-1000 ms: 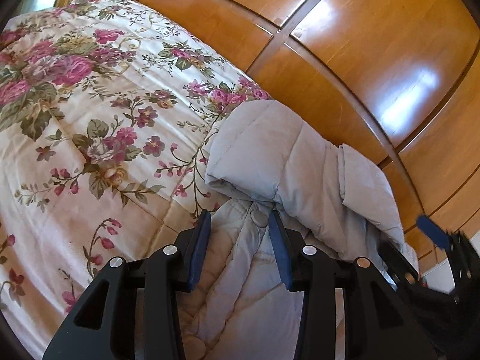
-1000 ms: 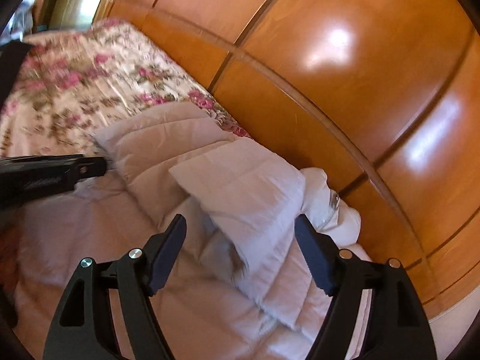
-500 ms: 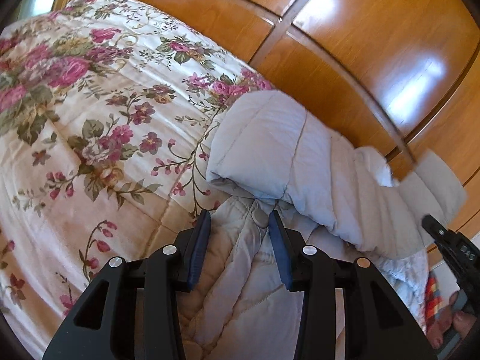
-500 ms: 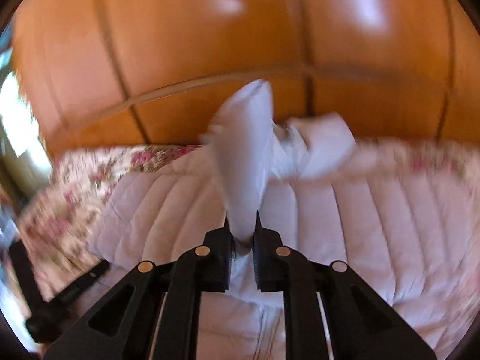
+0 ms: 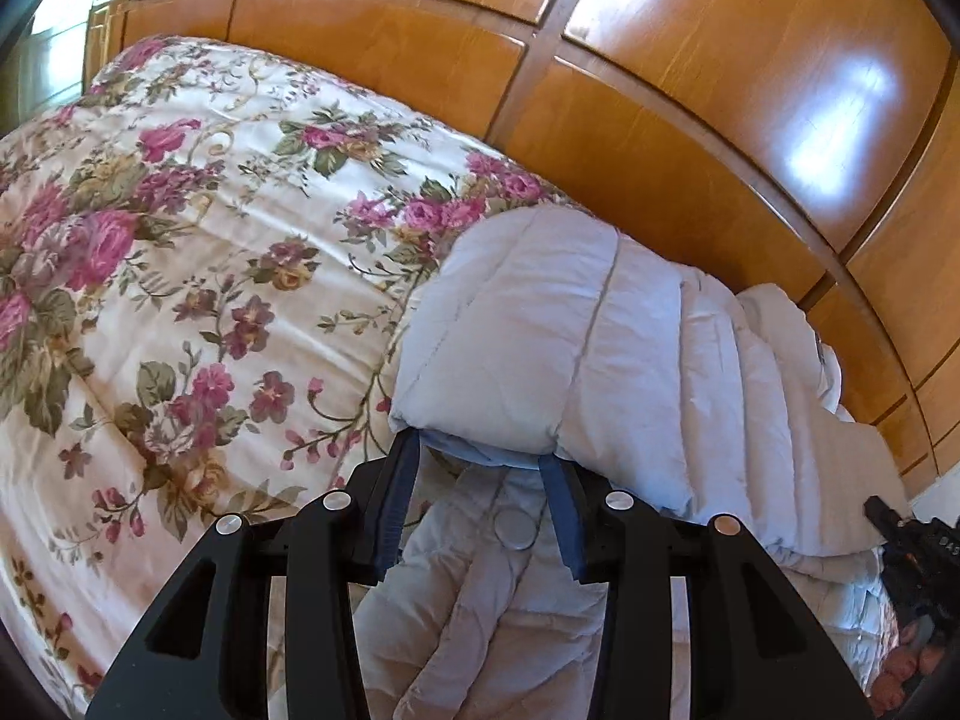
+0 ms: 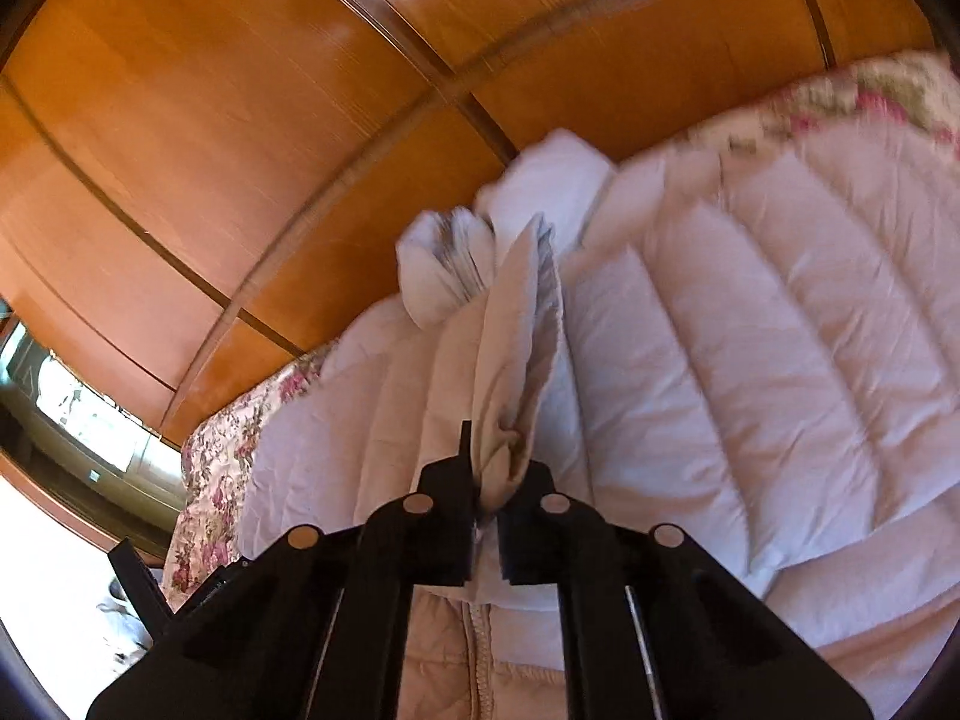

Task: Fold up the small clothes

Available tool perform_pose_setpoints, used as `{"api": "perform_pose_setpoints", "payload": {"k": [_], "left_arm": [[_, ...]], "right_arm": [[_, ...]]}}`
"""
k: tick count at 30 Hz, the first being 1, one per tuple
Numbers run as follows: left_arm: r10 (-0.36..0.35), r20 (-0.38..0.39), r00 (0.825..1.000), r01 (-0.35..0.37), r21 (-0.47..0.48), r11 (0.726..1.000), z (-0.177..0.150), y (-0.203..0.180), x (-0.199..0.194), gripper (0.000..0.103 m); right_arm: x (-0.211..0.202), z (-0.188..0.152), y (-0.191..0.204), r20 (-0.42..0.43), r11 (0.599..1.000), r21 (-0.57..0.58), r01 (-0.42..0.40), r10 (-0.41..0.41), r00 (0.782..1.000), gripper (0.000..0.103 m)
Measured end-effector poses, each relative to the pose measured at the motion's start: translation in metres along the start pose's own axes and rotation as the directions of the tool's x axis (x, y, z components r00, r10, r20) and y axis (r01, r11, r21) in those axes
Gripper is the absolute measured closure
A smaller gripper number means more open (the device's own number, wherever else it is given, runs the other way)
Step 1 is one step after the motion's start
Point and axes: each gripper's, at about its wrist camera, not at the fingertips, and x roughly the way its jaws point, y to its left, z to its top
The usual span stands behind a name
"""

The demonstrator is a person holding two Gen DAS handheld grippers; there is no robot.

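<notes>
A pale grey quilted puffer jacket (image 5: 576, 348) lies on the floral bedspread (image 5: 180, 276), with one sleeve folded across its body. My left gripper (image 5: 480, 480) is open, its blue pads either side of a fold near a round snap button (image 5: 513, 529). My right gripper (image 6: 489, 480) is shut on the other sleeve (image 6: 510, 360), which it holds raised over the jacket's quilted body (image 6: 750, 330). The right gripper also shows at the lower right edge of the left wrist view (image 5: 912, 546).
A glossy wooden wardrobe wall (image 5: 660, 90) runs close behind the bed. The bedspread stretches to the left of the jacket. A window or mirror with bright light (image 6: 78, 414) is at the left of the right wrist view.
My right gripper closed on the sleeve and swung it across over the jacket. My left gripper stayed open and moved slightly forward under the folded sleeve.
</notes>
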Motion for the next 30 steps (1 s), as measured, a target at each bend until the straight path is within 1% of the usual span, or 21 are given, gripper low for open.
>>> {"api": "perform_pose_setpoints", "payload": {"k": [2,4,6,9,12,16,17,18,19,22,23,25,27,30], "left_arm": [[0.020,0.026,0.999,-0.020,0.002,1.000,0.000,-0.001,-0.005,0.063],[0.031,0.023,0.999,-0.030,-0.011,0.999,-0.001,0.001,-0.004,0.063],[0.028,0.008,1.000,-0.027,-0.023,0.999,-0.002,0.004,0.000,0.063],[0.034,-0.005,0.999,-0.034,-0.027,0.999,-0.004,0.006,0.006,0.063],[0.040,-0.009,0.999,-0.040,-0.021,0.999,-0.005,0.006,0.009,0.063],[0.043,-0.015,0.999,-0.044,-0.024,0.999,-0.005,0.007,0.012,0.063],[0.042,-0.013,0.999,-0.042,-0.026,0.999,-0.004,0.008,0.011,0.067],[0.035,-0.008,0.999,-0.036,-0.031,0.999,-0.004,0.008,0.010,0.074],[0.030,0.005,1.000,-0.030,-0.043,0.999,-0.002,0.010,0.007,0.075],[0.021,0.046,0.999,-0.017,-0.091,0.996,0.001,0.020,0.000,0.076],[0.017,0.037,0.999,-0.013,-0.104,0.994,0.001,0.022,0.002,0.076],[0.001,0.008,1.000,0.000,-0.139,0.990,-0.002,0.030,0.010,0.076],[-0.026,0.009,1.000,0.027,-0.165,0.986,-0.003,0.035,0.011,0.076],[-0.031,0.015,0.999,0.033,-0.170,0.985,-0.006,0.036,0.010,0.075]], "right_arm": [[-0.017,0.005,0.004,0.060,0.999,-0.037,0.024,-0.022,0.998,0.099],[-0.025,0.007,0.001,0.096,0.996,-0.053,0.066,-0.061,0.994,0.099],[-0.020,0.007,-0.008,0.065,0.995,-0.054,0.085,-0.081,0.995,0.099],[-0.007,-0.002,-0.027,0.024,0.992,-0.032,0.120,-0.120,0.993,0.099],[0.000,-0.009,-0.037,0.023,0.992,-0.025,0.123,-0.122,0.992,0.098],[0.002,-0.010,-0.033,0.024,0.986,-0.069,0.151,-0.150,0.988,0.098],[0.002,-0.010,-0.031,0.022,0.986,-0.074,0.152,-0.151,0.988,0.098],[0.001,-0.010,-0.028,0.016,0.986,-0.080,0.146,-0.145,0.989,0.098],[0.000,-0.010,-0.026,0.012,0.987,-0.082,0.136,-0.135,0.991,0.098],[-0.006,-0.013,-0.014,0.010,0.993,-0.085,0.083,-0.082,0.997,0.098],[-0.005,-0.014,-0.012,0.008,0.994,-0.082,0.072,-0.072,0.997,0.098],[-0.001,-0.016,-0.011,0.001,0.993,-0.083,0.080,-0.080,0.997,0.098],[0.007,-0.019,-0.015,-0.014,0.993,-0.077,0.090,-0.091,0.996,0.098],[0.019,-0.022,-0.021,-0.023,0.992,-0.070,0.102,-0.104,0.994,0.100]]}}
